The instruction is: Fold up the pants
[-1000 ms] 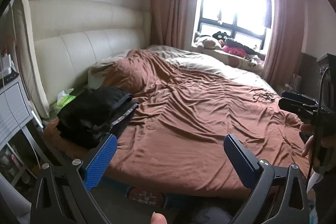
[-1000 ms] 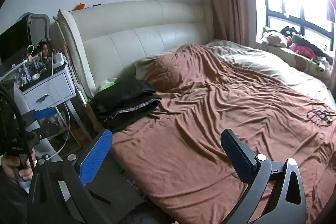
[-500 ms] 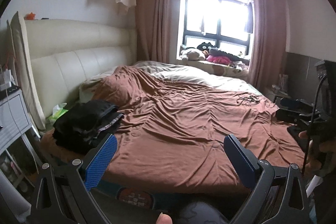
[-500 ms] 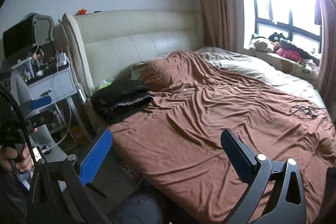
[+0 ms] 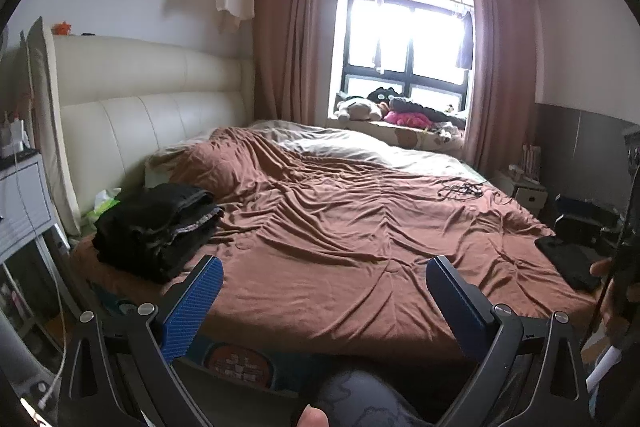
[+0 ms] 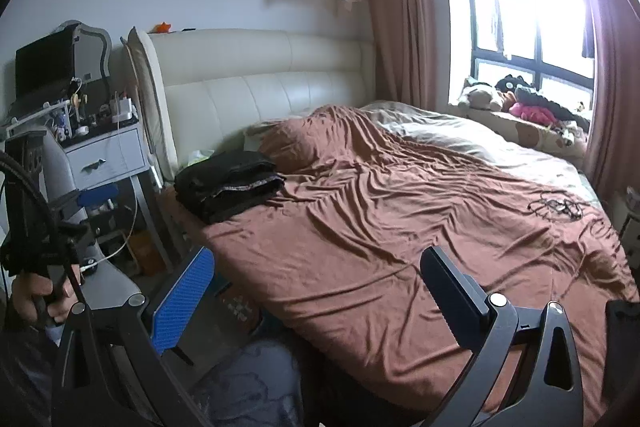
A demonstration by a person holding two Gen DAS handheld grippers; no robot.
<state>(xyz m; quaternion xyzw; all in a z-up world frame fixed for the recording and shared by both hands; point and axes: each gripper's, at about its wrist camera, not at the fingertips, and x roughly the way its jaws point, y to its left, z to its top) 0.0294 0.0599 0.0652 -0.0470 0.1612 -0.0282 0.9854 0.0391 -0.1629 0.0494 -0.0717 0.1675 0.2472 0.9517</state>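
A pile of black folded pants (image 5: pixel 156 227) lies on the brown bedcover (image 5: pixel 340 227) near the headboard, at the bed's left corner; the right wrist view shows the same pile (image 6: pixel 228 187). My left gripper (image 5: pixel 324 291) hangs open in the air off the bed's near edge, nothing between its blue pads. My right gripper (image 6: pixel 316 291) is open too, also short of the bed and empty. Far left in the right wrist view, a hand (image 6: pixel 36 295) holds the left gripper's handle. Neither gripper touches the pants.
A tangled black cable (image 5: pixel 460 189) lies on the cover toward the far right. A dark flat item (image 5: pixel 568 261) rests on the bed's right corner. A white nightstand (image 6: pixel 104 155) with clutter stands left of the bed. Plush toys (image 5: pixel 384 107) sit on the window sill.
Both grippers have drawn back and tilted up, so the bed sits lower and farther in each view. The pants pile has not moved. Both stay open.
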